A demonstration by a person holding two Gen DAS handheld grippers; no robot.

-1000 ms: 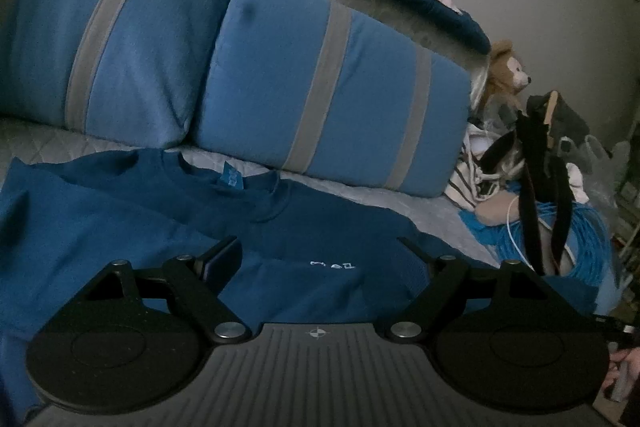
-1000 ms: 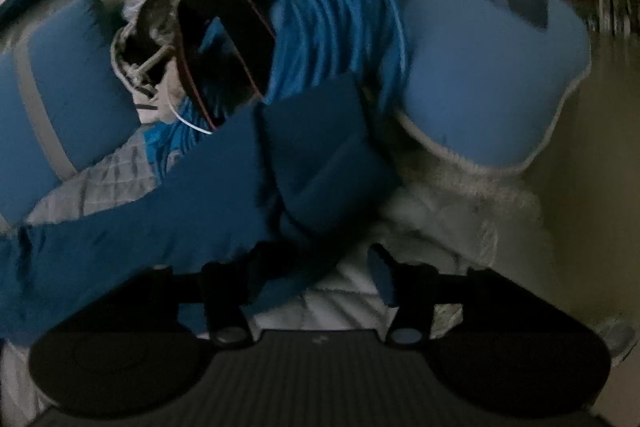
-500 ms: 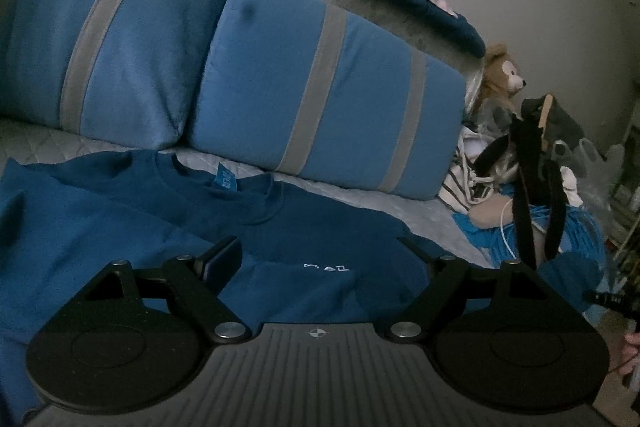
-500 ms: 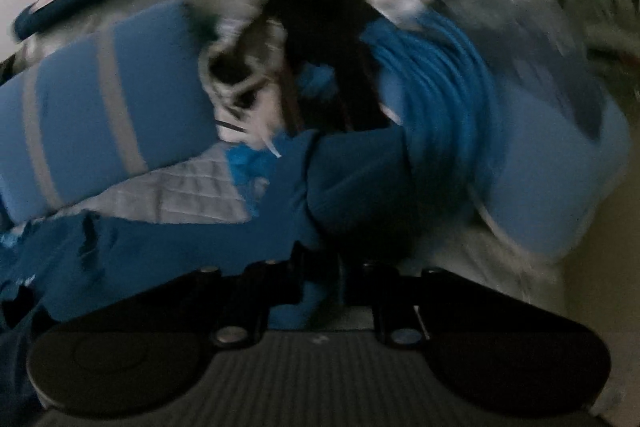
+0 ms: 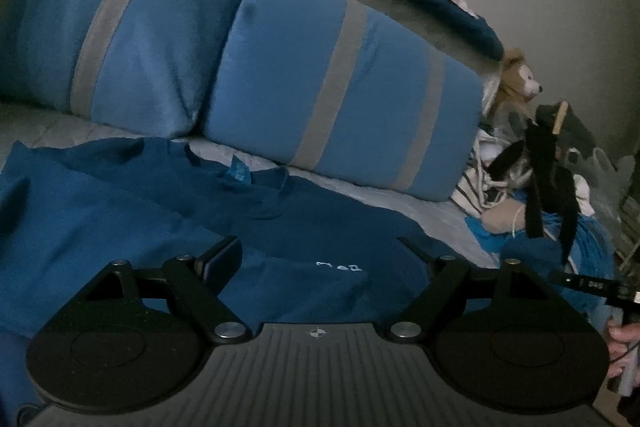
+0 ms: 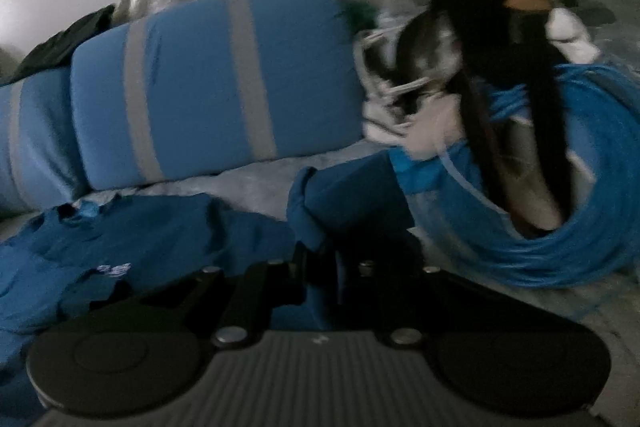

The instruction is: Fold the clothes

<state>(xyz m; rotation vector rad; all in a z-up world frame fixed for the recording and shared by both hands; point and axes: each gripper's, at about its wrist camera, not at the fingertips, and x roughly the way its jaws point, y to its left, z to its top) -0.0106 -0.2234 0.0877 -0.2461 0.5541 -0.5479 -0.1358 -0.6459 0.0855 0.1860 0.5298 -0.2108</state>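
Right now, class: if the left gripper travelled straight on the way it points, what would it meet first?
Probably the blue shirt spread on the bed, just beyond the open left gripper. If it cleared the cloth, the striped blue pillow behind comes next; depth is hard to judge.

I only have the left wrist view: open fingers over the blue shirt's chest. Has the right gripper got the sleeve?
Observer: Yes. In the right wrist view the right gripper has its jaws nearly together on the sleeve of the blue shirt.
Operator: Is the sleeve flat or raised?
Observer: Raised and bunched; its cuff end curls over above the fingers.
Operator: What sits just past it on that side?
Observer: A coil of blue cable lies on the bed right behind the sleeve, with black straps draped across the coil.
Operator: And my side?
Observer: The left gripper is open and holds nothing.
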